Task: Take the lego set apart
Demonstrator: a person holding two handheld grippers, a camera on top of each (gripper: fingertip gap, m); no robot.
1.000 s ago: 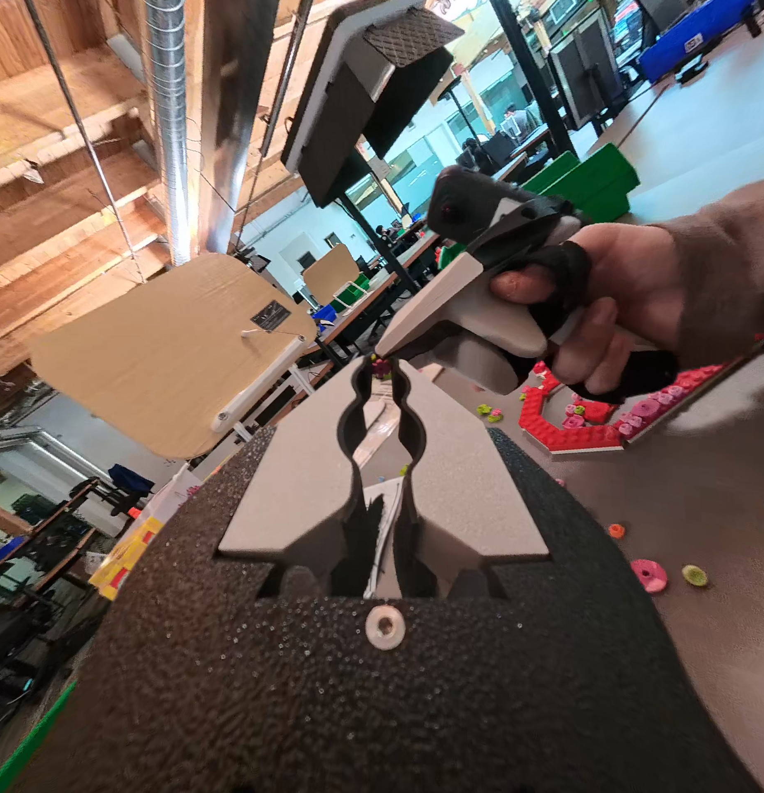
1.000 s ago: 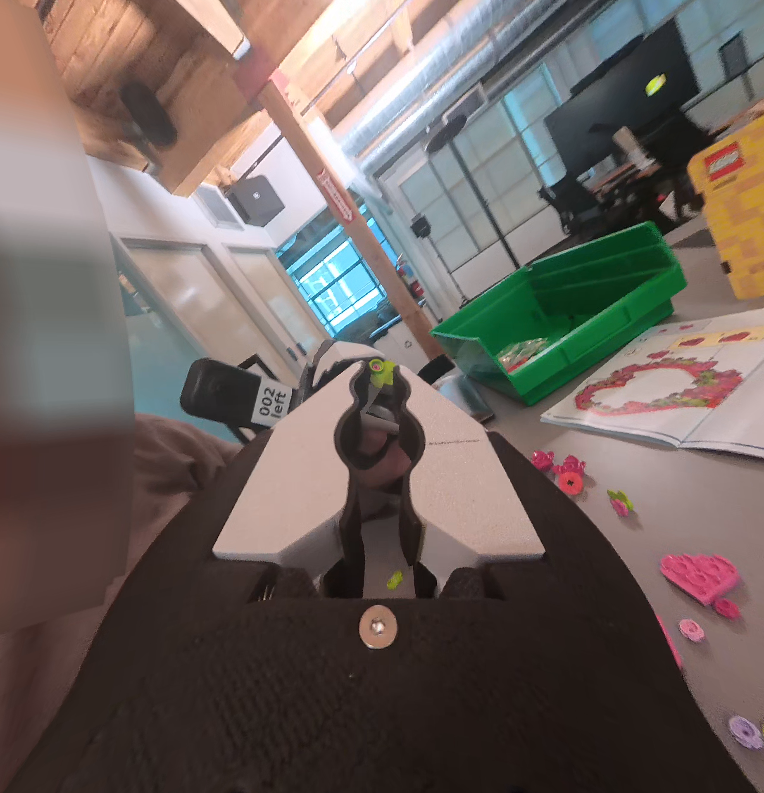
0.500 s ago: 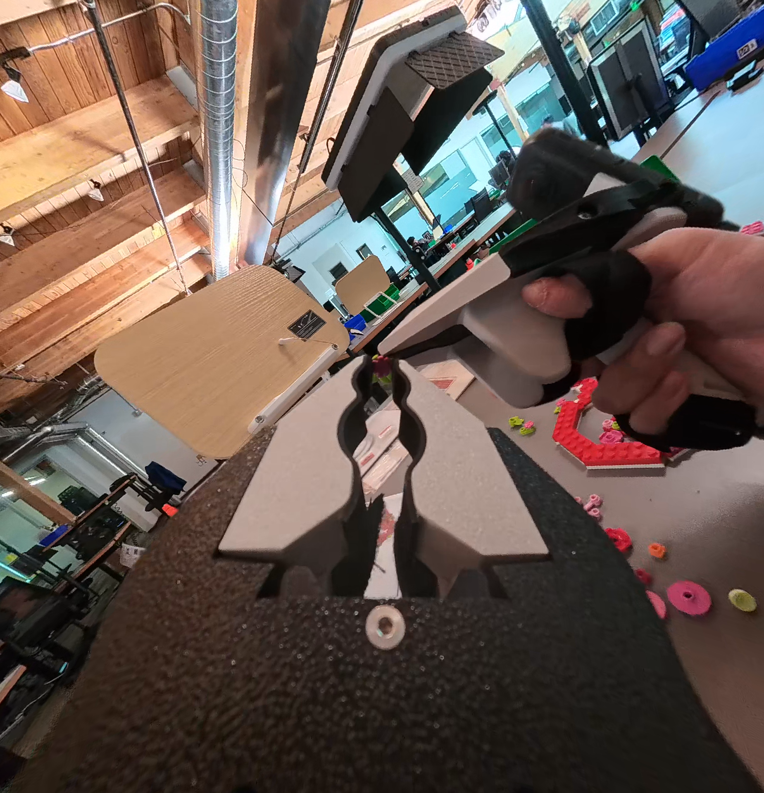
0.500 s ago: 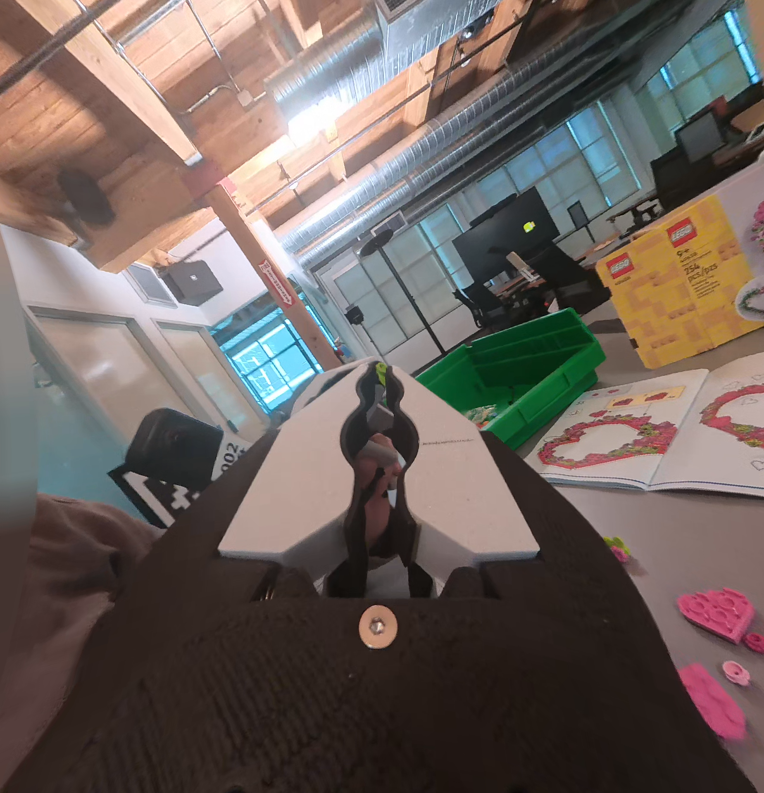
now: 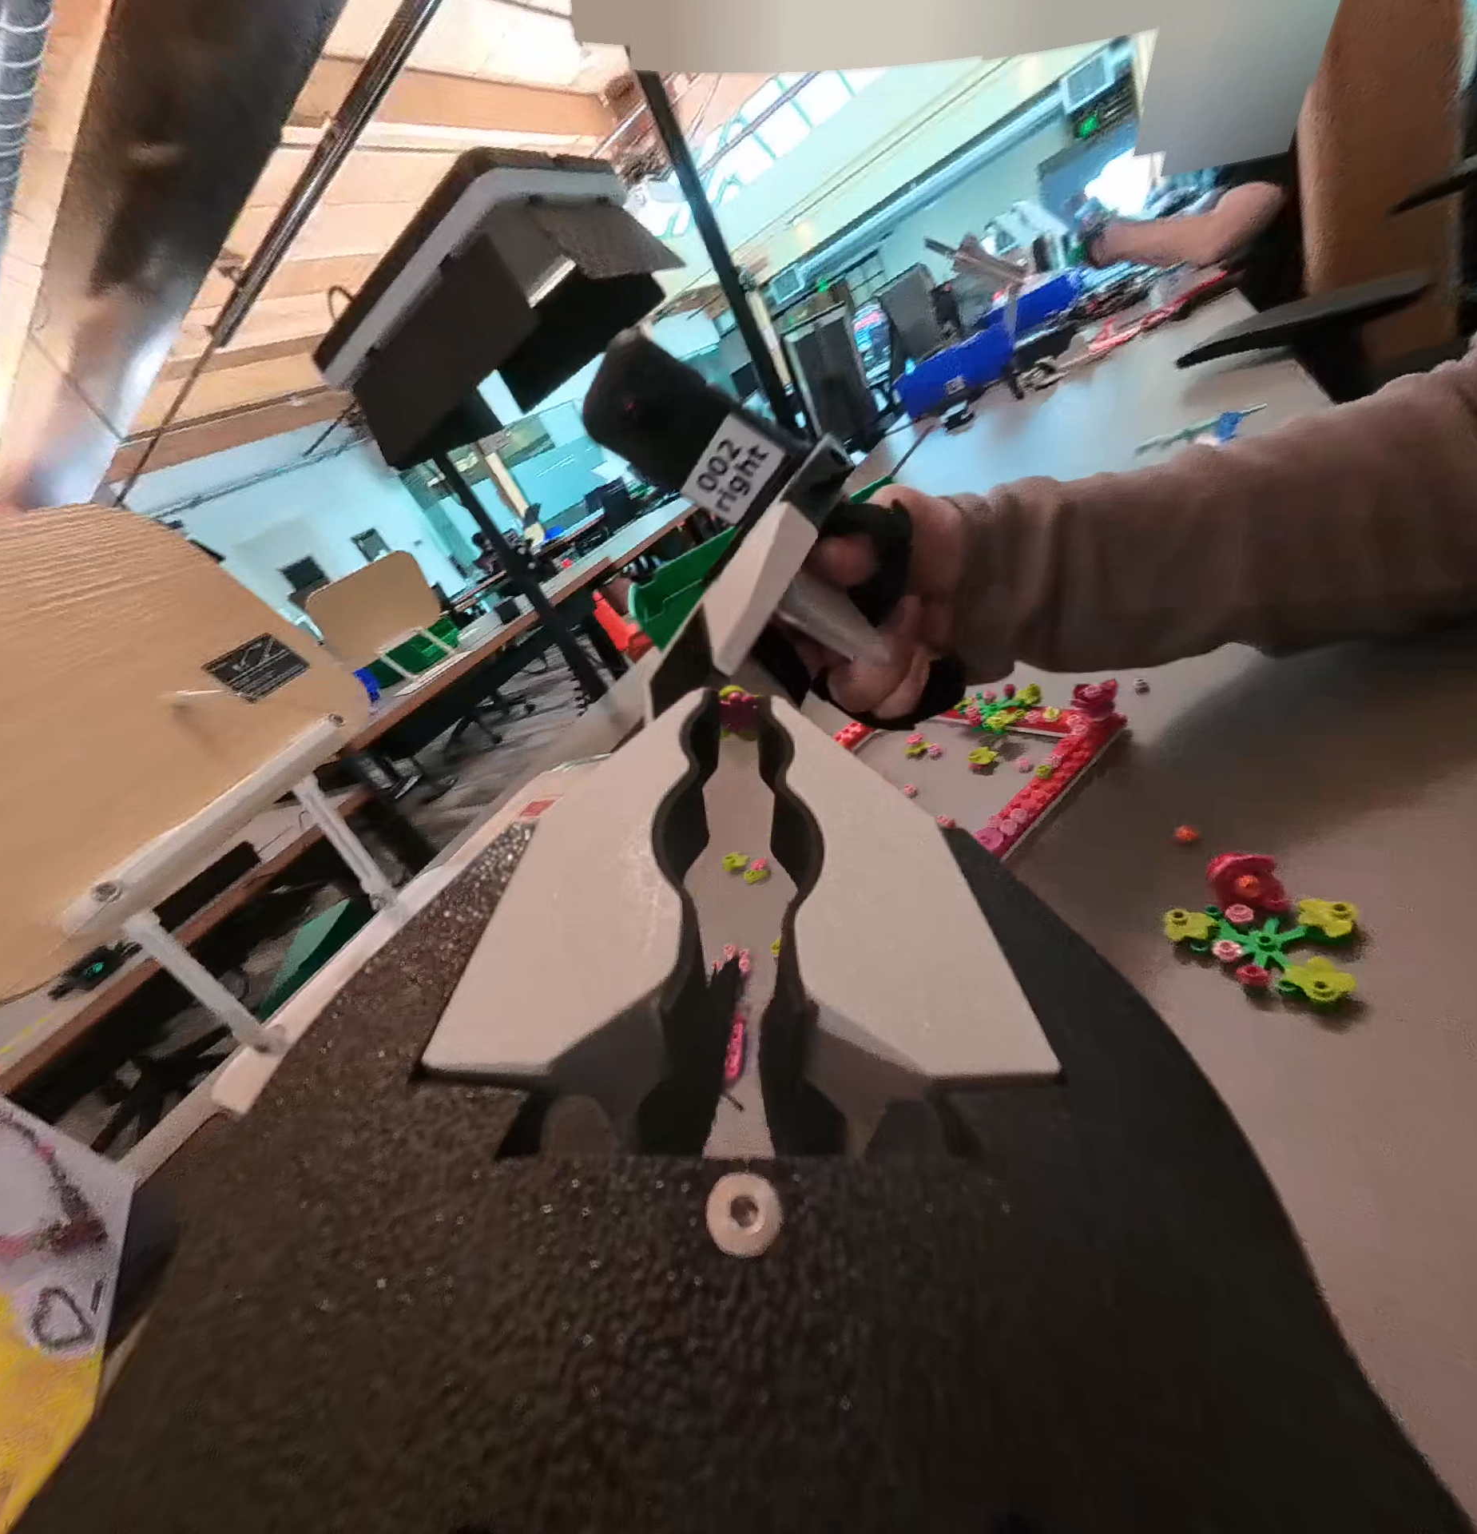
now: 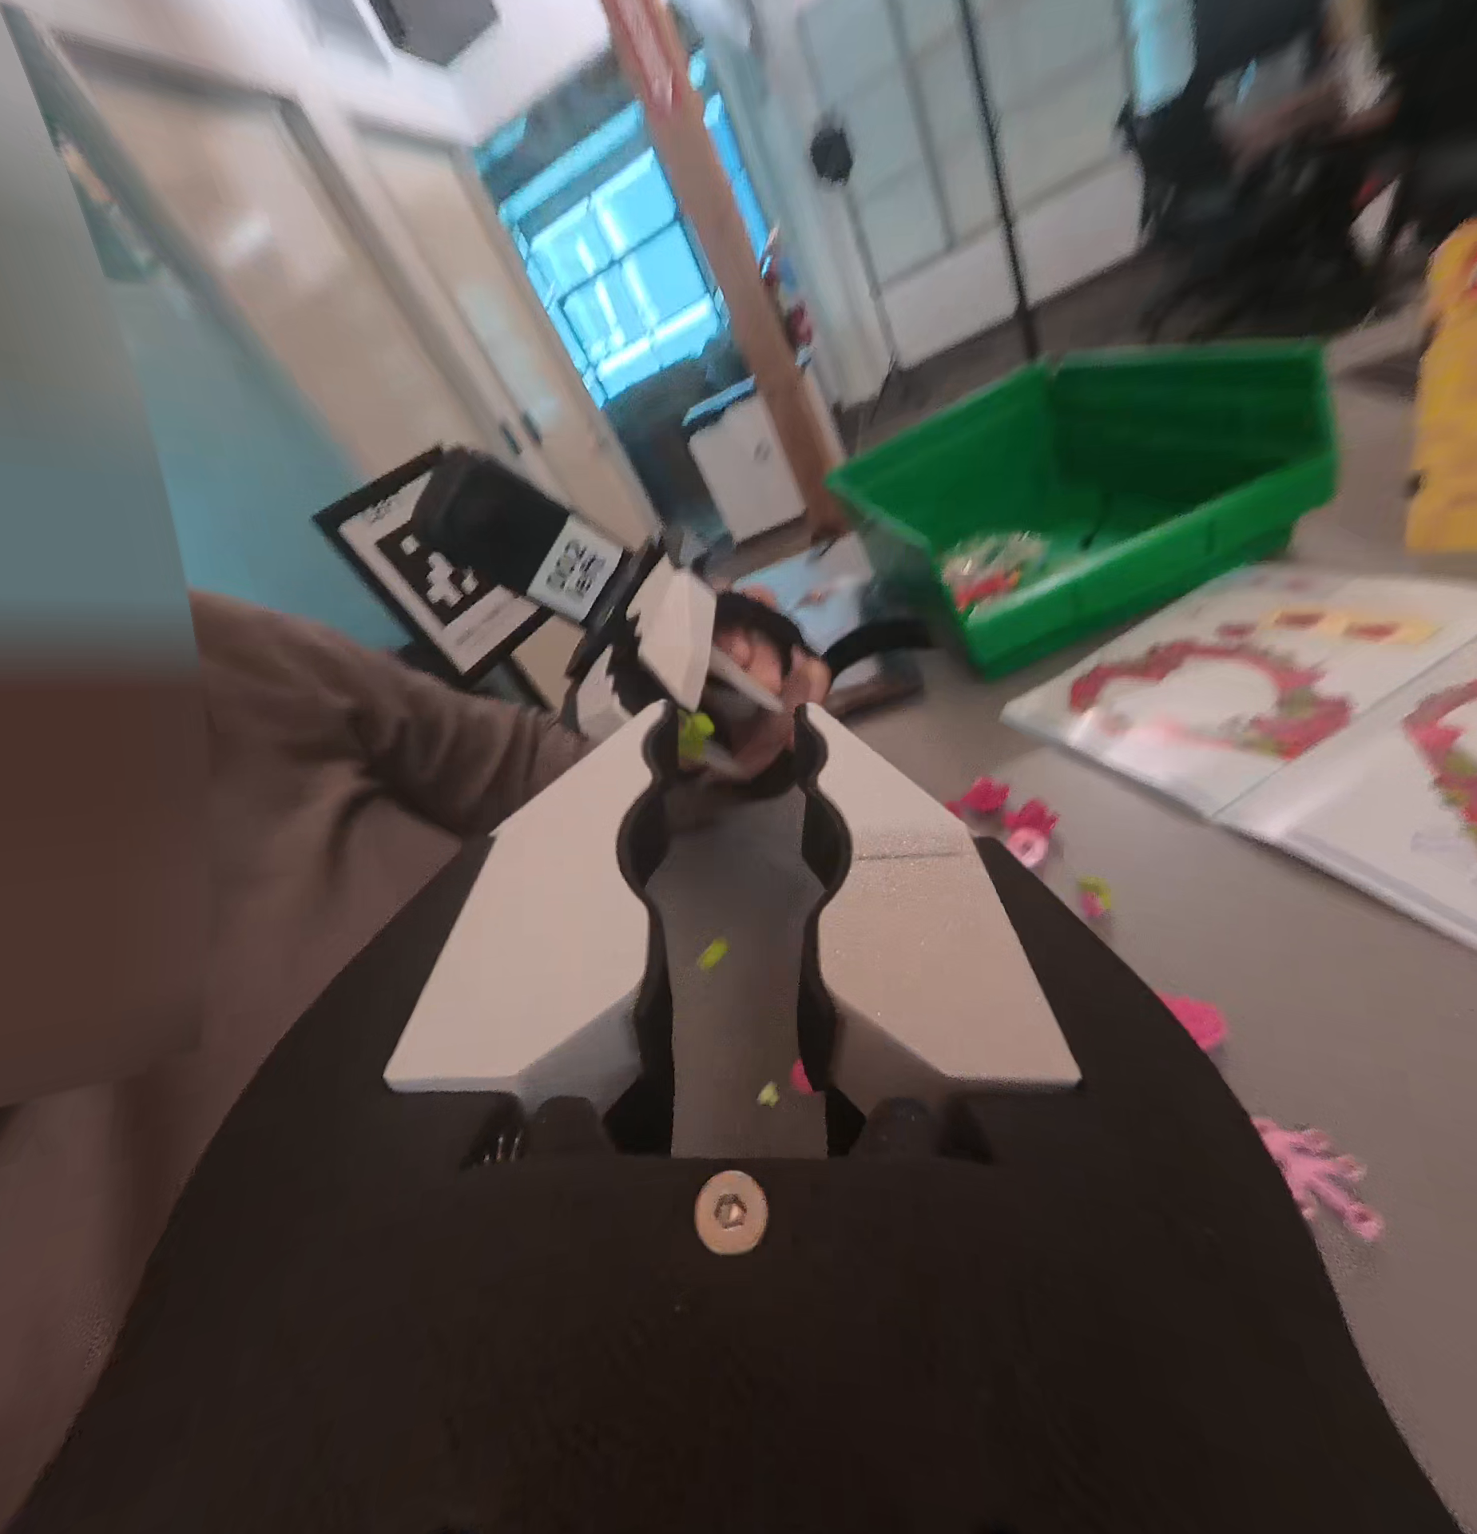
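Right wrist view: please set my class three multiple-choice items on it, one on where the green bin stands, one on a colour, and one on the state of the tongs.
1. The green bin stands:
A) on the table, beyond the open booklet
B) on the floor
C) hanging on the wall

2. The box at the right edge is:
A) blue
B) yellow
C) white

3. The right tongs are:
A) shut on a pink heart
B) shut, empty
C) open

Key:
1A, it rests on the grey top behind the pages.
2B, its face is yellow.
3C, the jaws stand apart with table showing between.
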